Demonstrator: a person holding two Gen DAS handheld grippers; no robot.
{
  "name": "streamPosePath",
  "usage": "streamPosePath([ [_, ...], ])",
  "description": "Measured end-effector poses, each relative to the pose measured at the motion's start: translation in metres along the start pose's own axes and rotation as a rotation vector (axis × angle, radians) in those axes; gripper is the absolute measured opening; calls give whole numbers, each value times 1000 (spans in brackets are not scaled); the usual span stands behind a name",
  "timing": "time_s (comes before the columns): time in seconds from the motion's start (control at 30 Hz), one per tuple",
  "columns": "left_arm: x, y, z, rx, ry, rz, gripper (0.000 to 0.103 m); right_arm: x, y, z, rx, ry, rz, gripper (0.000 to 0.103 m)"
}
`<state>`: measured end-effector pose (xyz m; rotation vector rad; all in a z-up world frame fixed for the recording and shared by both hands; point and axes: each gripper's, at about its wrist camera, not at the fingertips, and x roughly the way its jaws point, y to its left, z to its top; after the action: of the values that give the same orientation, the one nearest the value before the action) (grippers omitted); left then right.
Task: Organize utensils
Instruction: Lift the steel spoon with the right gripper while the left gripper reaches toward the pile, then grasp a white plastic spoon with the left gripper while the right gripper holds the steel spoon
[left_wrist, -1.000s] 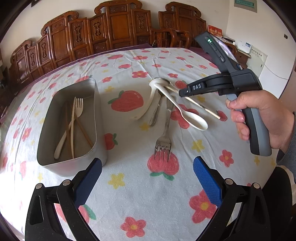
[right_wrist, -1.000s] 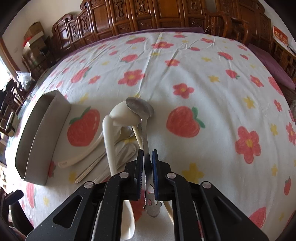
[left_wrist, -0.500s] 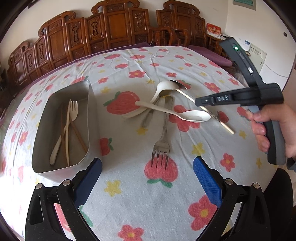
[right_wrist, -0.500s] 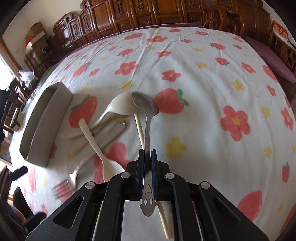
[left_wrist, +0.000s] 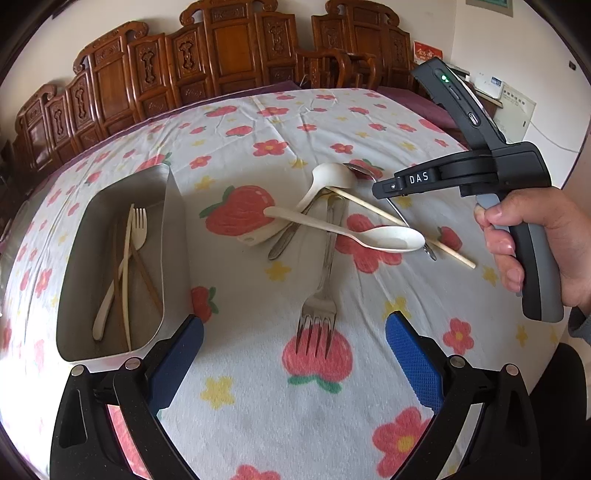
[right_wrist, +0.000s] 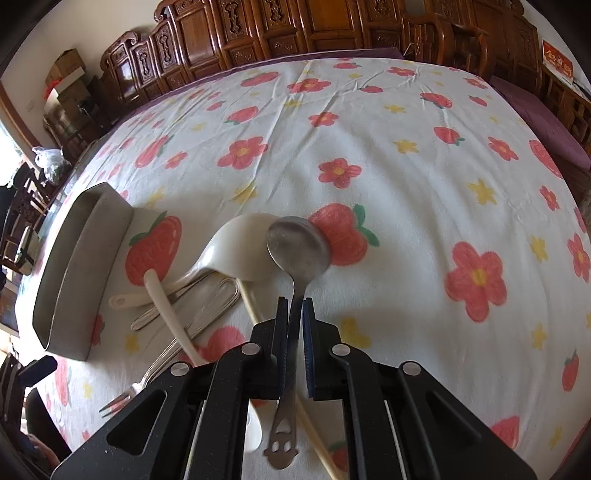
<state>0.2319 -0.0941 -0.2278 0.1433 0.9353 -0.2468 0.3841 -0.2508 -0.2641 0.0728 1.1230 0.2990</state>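
My right gripper (right_wrist: 294, 325) is shut on the handle of a metal spoon (right_wrist: 298, 247), whose bowl hangs a little above the cloth. In the left wrist view that gripper (left_wrist: 391, 192) hovers over the pile, held by a hand (left_wrist: 535, 243). The pile holds a white ladle (left_wrist: 328, 181), a white spoon (left_wrist: 388, 238), a metal fork (left_wrist: 319, 314), another metal utensil (left_wrist: 284, 243) and a pale chopstick (left_wrist: 406, 225). A metal tray (left_wrist: 173, 236) at the left contains a white fork (left_wrist: 138, 229) and several sticks. My left gripper (left_wrist: 293, 354) stands open above the fork's tines.
A floral tablecloth (right_wrist: 406, 147) covers the whole table. Carved wooden chairs (left_wrist: 229, 55) line the far edge. The person's dark sleeve and body (left_wrist: 576, 369) sit at the right. Boxes and a bag (right_wrist: 51, 155) stand beyond the table's left side in the right wrist view.
The right gripper has lifted the metal spoon out of the pile; the white spoon swung round and now lies across the fork's handle. The left gripper stayed open.
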Motion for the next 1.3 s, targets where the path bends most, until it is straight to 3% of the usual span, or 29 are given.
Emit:
streamPosePath([
  [0.5, 22, -2, 24, -39, 28, -20, 95, -48, -13, -32, -15, -77, 11, 7],
  [0.73, 43, 5, 50, -137, 58, -57, 95, -62, -16, -53, -11, -87, 28, 7],
  [0.9, 59, 11, 66, -215, 83, -78, 83, -65, -20, -61, -6, -90, 40, 7],
  [1.17, 83, 14, 75, -321, 149, -93, 48, -68, -33, -63, 24, -91, 53, 7],
  [1.3, 92, 9, 77, -330, 172, -87, 38, -66, -36, -61, 28, -87, 54, 7],
])
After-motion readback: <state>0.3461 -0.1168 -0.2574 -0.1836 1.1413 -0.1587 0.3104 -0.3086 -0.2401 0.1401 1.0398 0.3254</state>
